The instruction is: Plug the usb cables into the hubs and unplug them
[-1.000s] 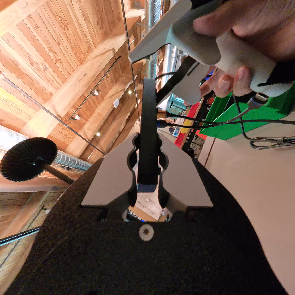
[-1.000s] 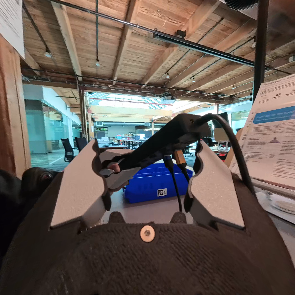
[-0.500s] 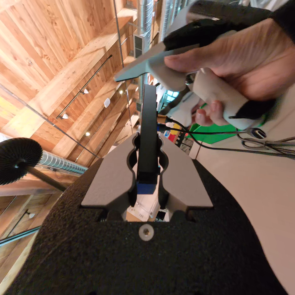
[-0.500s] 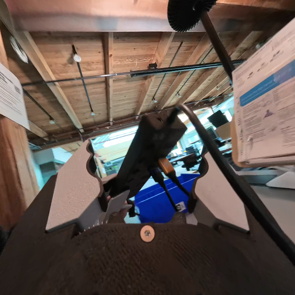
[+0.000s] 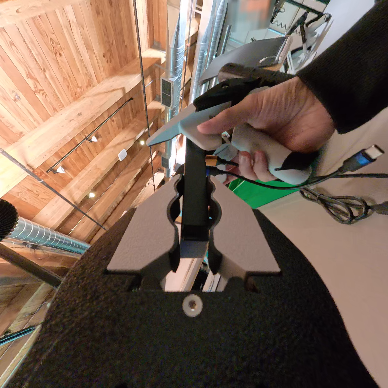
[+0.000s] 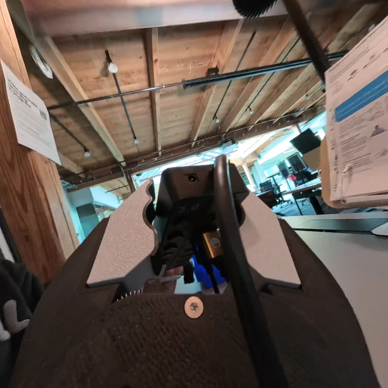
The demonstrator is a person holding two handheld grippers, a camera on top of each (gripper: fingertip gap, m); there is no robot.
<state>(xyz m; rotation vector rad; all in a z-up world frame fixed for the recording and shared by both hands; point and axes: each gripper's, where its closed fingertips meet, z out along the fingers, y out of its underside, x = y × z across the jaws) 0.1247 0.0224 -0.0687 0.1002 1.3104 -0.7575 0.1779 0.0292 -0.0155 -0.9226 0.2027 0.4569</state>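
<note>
My left gripper [image 5: 195, 180] is shut on the lower end of a black USB hub [image 5: 194, 163] and holds it upright above the table. An orange plug [image 5: 211, 157] and a blue plug [image 5: 208, 172] sit in its side ports. A hand [image 5: 283, 117] holds my right gripper [image 5: 184, 147] at the hub's upper end. In the right wrist view my right gripper [image 6: 195, 195] is open, fingers either side of the hub [image 6: 180, 184], near the orange plug [image 6: 212, 243]. The hub's thick black cable [image 6: 231, 231] runs past the right finger.
A loose cable with a silver plug and blue collar [image 5: 361, 157] and a coiled cable [image 5: 336, 205] lie on the beige table [image 5: 315, 273]. A green bin [image 5: 258, 193] stands behind. A printed sheet on a board [image 6: 357, 136] is right, a wooden post [image 6: 25, 189] left.
My right gripper has moved up to the hub and its fingers now straddle it, with a narrower gap. The left gripper keeps its hold on the hub.
</note>
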